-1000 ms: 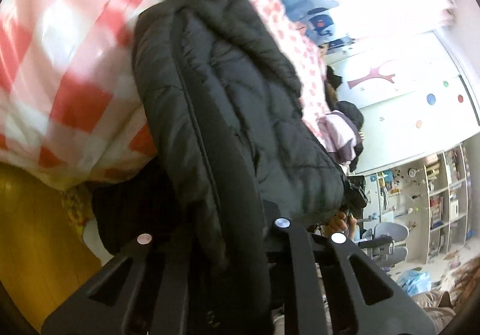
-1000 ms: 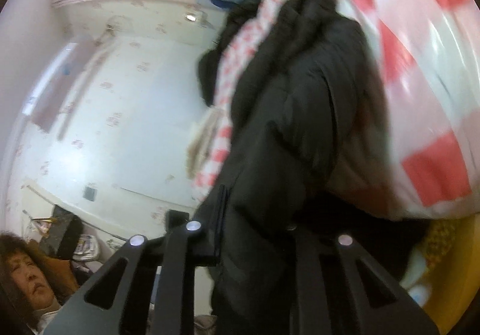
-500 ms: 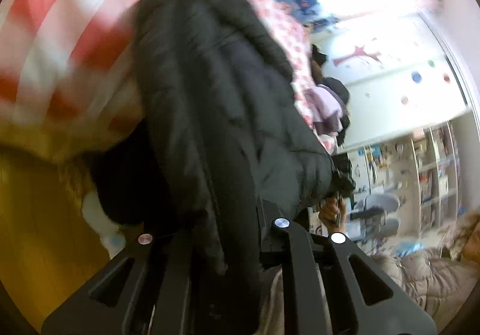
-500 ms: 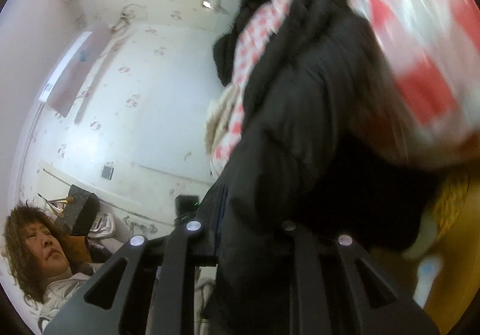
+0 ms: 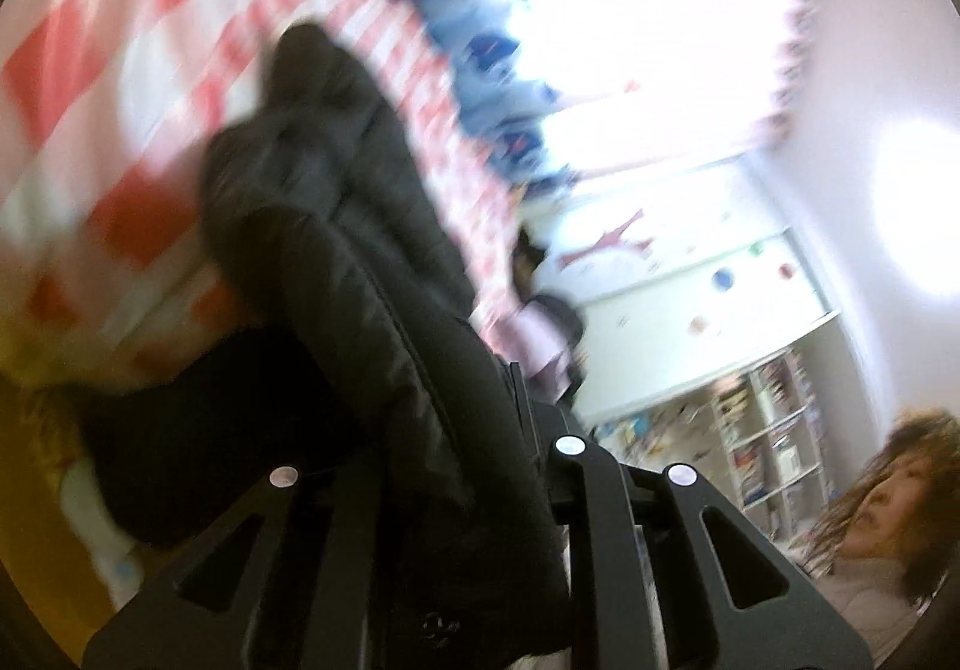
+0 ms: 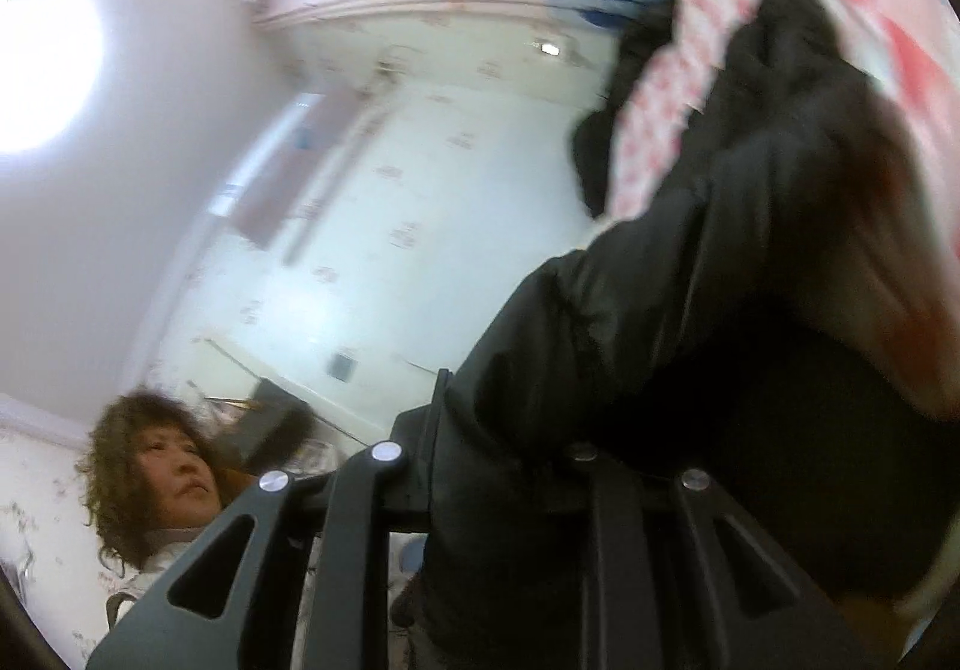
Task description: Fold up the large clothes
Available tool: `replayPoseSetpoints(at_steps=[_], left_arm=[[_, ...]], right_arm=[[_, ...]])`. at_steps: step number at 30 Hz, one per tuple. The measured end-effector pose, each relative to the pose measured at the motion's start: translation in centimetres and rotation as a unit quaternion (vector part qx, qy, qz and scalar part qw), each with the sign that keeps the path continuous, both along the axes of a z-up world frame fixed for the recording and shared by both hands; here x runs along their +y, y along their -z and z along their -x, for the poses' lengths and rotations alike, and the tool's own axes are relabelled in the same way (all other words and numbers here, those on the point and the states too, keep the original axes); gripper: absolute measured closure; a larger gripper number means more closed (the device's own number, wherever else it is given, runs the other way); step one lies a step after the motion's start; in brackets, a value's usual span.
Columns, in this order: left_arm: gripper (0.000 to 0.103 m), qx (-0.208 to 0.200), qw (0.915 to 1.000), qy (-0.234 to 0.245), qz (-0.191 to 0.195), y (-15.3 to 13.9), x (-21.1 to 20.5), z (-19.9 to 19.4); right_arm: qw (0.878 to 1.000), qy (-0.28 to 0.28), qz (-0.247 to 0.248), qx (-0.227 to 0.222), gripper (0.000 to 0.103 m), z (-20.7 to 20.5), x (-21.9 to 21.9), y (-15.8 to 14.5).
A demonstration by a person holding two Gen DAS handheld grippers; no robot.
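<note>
Black quilted fabric fills the centre of both wrist views: this is the padded jacket [image 5: 360, 322], the task's garment. I take the jacket as the landmark for all positions below.

Left tool [image 5: 456, 466]: I see its two fingers closed onto a fold of the jacket, with the fabric bunched between them and running away from the camera. The jacket's far end rests against the red-and-white checked bedcover [image 5: 120, 87], which lies behind and to the left of the jacket.

Right tool [image 6: 486, 466]: I see its fingers likewise pinching the jacket [image 6: 690, 340], which hangs across the gap and covers the right finger. The checked bedcover [image 6: 900, 45] appears above and to the right of the jacket.

To the right of the jacket in the left view, I note a white bookshelf [image 5: 768, 442] and a curly-haired person [image 5: 888, 496]. In the right view the same person [image 6: 162, 478] is to the jacket's lower left.

Both views are motion-blurred; finer detail cannot be read.
</note>
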State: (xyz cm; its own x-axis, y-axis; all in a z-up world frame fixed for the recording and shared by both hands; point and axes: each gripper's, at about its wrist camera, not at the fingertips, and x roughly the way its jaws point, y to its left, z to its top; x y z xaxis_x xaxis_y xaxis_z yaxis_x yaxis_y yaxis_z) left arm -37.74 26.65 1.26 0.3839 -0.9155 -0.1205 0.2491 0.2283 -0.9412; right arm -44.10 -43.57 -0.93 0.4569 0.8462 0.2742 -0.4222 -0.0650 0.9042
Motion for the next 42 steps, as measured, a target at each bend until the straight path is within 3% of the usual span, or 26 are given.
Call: replayPoseSetpoints(at_steps=[5,9,15,22,29,37,42], left_arm=[[0.09,-0.038,0.9985,-0.031,0.024,-4.4,-0.1,-3.9],[0.09,-0.055,0.9967,-0.051,0.033,-7.7,-0.7,-8.7],[0.09,-0.05,0.9962,-0.065,0.03,-9.7,-2.5,-15.8],[0.09,-0.037,0.9956,-0.086,0.012,-10.3,-5.5,-26.2],[0.09,0.028,0.9913,-0.122,-0.039,-5.6,-7.8,-35.3],[0.09,0.091,0.9805,-0.158,-0.072,1.6,-9.2,-41.4],[0.089,0.131,0.9671,-0.158,-0.151,5.8,-11.1,-44.2]], right_arm=[[0.999,0.019,-0.017,-0.045,0.081,-4.1,0.0,-3.6],[0.997,0.044,-0.014,-0.055,0.081,-7.9,-0.1,-6.3],[0.997,0.069,-0.018,-0.042,0.081,-13.8,-1.4,-8.0],[0.993,0.117,-0.012,0.011,0.081,-21.6,-3.6,-7.9],[0.981,0.164,0.023,0.102,0.081,-29.8,-5.2,-4.2],[0.96,0.189,0.062,0.195,0.081,-35.8,-5.8,1.9],[0.949,0.189,0.078,0.24,0.079,-37.6,-6.0,4.7]])
